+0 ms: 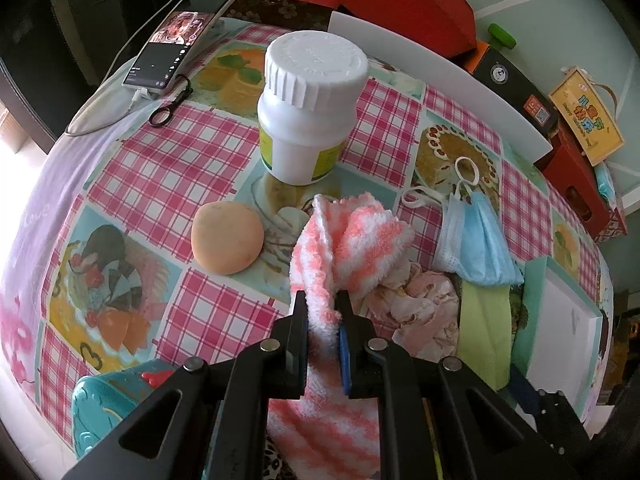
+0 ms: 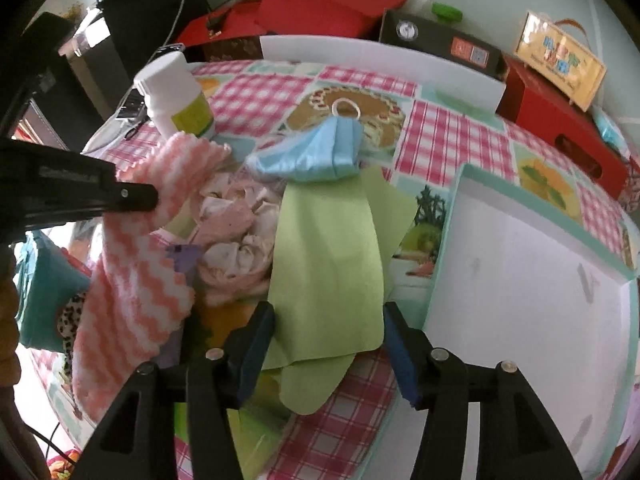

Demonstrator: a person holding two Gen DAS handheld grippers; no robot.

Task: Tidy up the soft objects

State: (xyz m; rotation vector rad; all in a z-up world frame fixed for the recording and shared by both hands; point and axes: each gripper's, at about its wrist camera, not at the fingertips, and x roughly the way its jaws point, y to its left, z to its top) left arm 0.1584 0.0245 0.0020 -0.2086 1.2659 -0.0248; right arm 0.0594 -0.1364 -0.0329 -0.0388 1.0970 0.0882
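Your left gripper (image 1: 323, 312) pinches the pink-striped towel (image 1: 352, 236); your right gripper (image 2: 328, 344) gapes wide around the green cloth (image 2: 328, 248); the white bottle (image 1: 308, 108) label stays unreadable

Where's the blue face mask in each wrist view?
Left wrist: blue mask at right of centre, beside the striped towel.
Right wrist: mask at upper centre, atop the green cloth.
Shared landmark: white bottle.
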